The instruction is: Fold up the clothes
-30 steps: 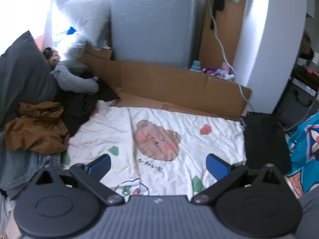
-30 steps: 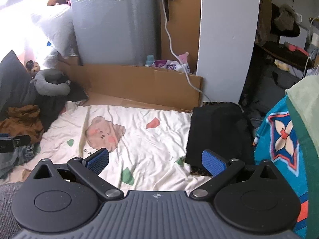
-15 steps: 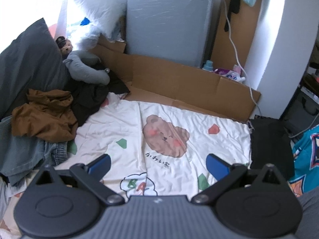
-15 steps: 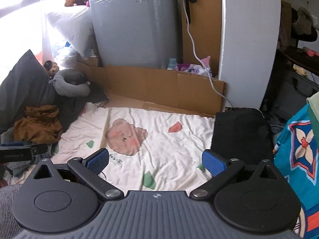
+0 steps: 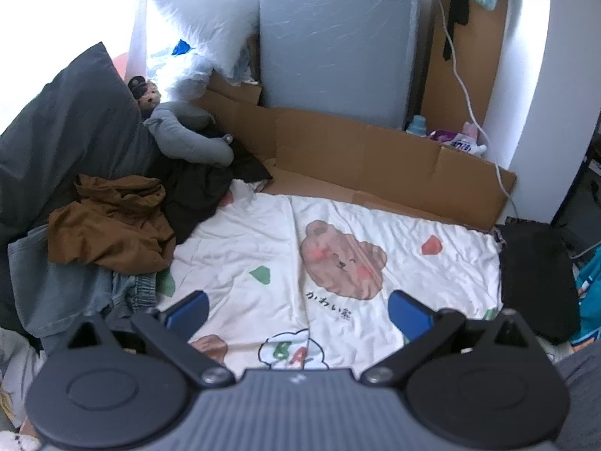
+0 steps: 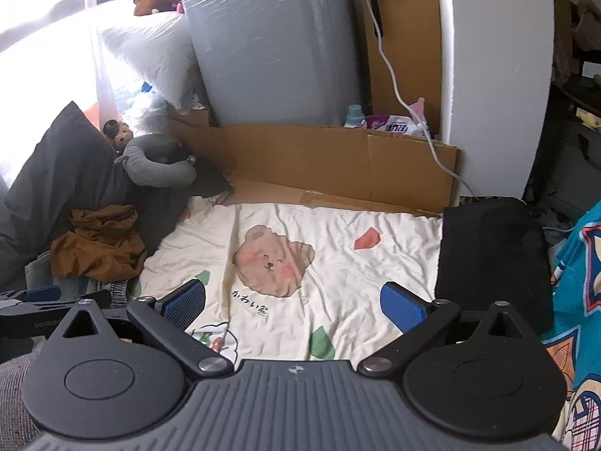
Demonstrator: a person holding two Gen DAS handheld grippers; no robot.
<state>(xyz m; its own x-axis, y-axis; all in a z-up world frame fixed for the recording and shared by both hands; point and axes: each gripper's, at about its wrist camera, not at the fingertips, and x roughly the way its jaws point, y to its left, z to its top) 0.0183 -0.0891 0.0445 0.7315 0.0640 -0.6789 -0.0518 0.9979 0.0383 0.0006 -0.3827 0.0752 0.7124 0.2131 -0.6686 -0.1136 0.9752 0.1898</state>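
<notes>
Both grippers held over a white bear-print sheet (image 5: 338,248) spread flat as a work surface. Left gripper (image 5: 296,310) spread wide, blue pads well apart, nothing between them. Right gripper (image 6: 293,302) likewise wide open and empty.

Clothes in 2 places. To the left of the sheet, a crumpled heap: a brown garment (image 5: 109,225) bunched on top, a pair of jeans (image 5: 75,293) beneath it with the waistband poking toward the sheet, a black garment (image 5: 199,195) behind. At the right edge of the sheet, a black folded garment (image 6: 488,248) lying as a neat flat rectangle, partly on the sheet. A grey neck pillow (image 5: 188,139) and a dark cushion (image 5: 67,124) behind the heap, cardboard (image 5: 375,158) along the far side.

Fits either a pause between garments, with the heap still to be worked through, or a stop after the black piece was laid down; not settled by these views.

If another garment is taken: best gripped at a hem, collar or shoulder seam rather than mid-bunch, 1 gripper per corner, lifted clear of the pieces underneath, then spread flat on the bear print with wrinkles drawn out before any crease is made. Risk: dragging the jeans along with the brown piece.
</notes>
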